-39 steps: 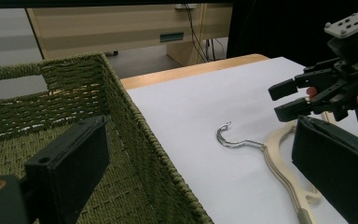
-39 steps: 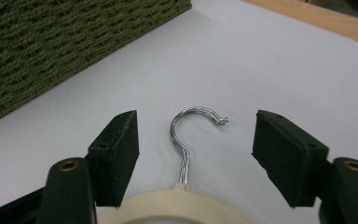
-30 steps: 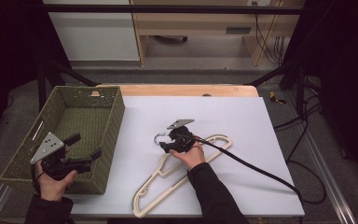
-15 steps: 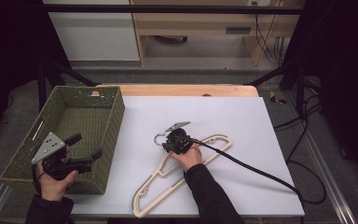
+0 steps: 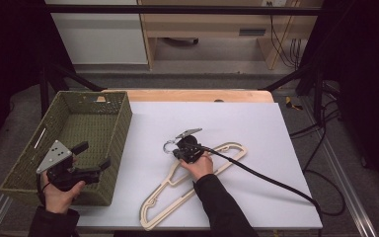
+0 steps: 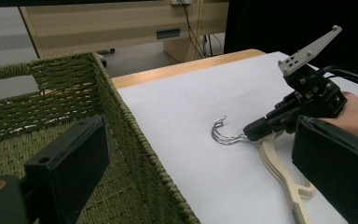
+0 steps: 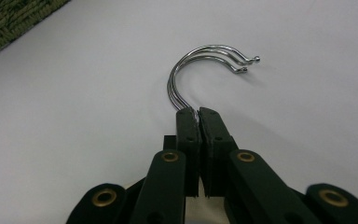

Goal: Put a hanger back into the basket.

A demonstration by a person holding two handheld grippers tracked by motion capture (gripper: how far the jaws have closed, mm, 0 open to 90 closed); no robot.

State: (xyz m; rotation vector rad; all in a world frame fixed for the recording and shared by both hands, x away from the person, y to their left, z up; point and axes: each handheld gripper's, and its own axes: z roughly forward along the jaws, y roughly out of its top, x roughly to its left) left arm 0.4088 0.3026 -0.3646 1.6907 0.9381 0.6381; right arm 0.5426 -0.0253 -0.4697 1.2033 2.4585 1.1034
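White-topped table (image 5: 256,128) beside a woven green basket (image 5: 121,123); the right gripper (image 7: 198,112), having just been closing, is pinching the cream wooden hangers' chrome hooks (image 7: 186,74); the left gripper (image 5: 91,159) is hovering spread over the basket.

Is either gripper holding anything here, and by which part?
The right gripper is shut on the hangers at the metal hooks' shanks. The left gripper holds nothing, open over the basket.

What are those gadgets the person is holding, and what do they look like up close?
Both are black handheld tools. The left gripper and right gripper each end in two flat black jaws with brass-coloured rivets, and each carries a grey three-cornered plate dotted with small holes. A thick black cable trails from the right one. The person wears dark long sleeves.
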